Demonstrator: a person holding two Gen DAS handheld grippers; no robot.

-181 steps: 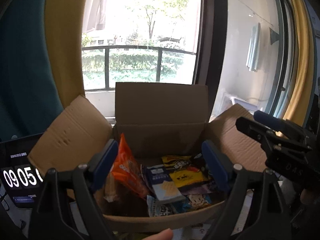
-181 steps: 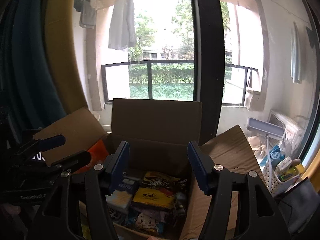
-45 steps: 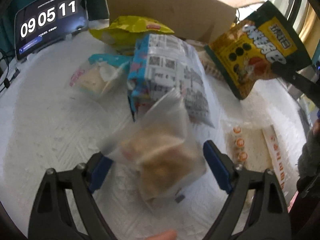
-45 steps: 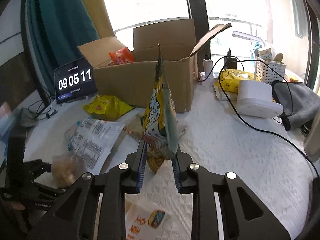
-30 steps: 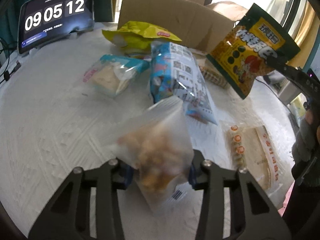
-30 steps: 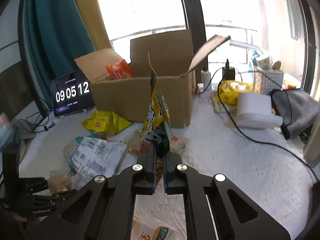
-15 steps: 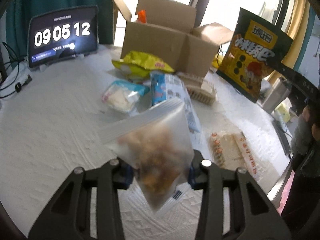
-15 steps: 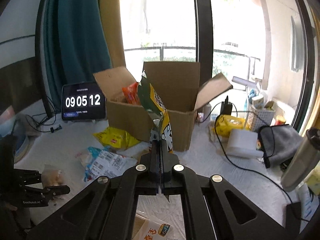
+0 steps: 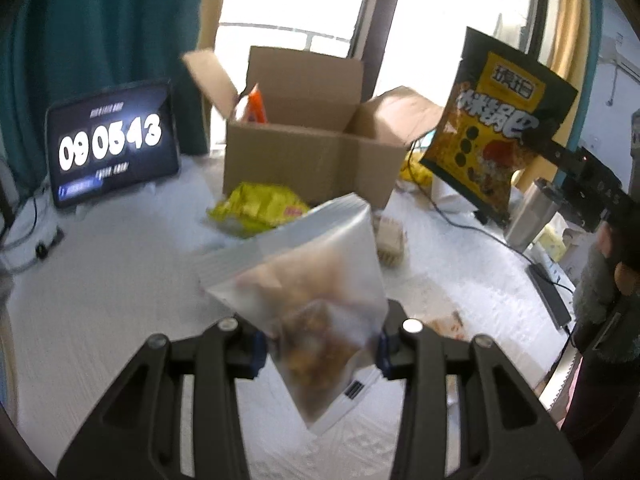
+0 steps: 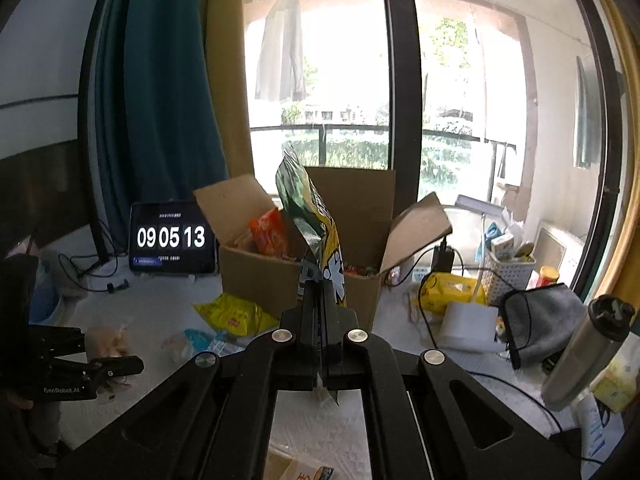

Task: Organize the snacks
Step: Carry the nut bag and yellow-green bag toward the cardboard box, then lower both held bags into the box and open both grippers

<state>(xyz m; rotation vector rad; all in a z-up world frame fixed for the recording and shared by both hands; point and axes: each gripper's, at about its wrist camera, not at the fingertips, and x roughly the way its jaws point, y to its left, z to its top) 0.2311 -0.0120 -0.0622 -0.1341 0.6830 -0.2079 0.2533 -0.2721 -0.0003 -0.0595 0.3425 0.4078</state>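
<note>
Left tongs (image 9: 318, 350) are clamped on a frosted zip bag of brown snacks (image 9: 308, 280), which is held clear above the white-covered counter (image 9: 100, 280). Right tongs (image 10: 320, 344) are pinched fully together on the lower edge of a yellow and dark green snack packet (image 10: 316, 228), which is carried upright in the air; in the left wrist view that packet (image 9: 496, 128) is seen at 2 o'clock. Beyond the frosted bag, at 12 o'clock, a yellow snack bag (image 9: 256, 208) is lying on the counter just before an open cardboard box (image 9: 312, 152), from which an orange packet (image 9: 252, 108) is sticking up. At 10 o'clock a tablet clock (image 9: 112, 144) is propped. A steel flask (image 10: 588, 348) is standing at 4 o'clock in the right wrist view.
</note>
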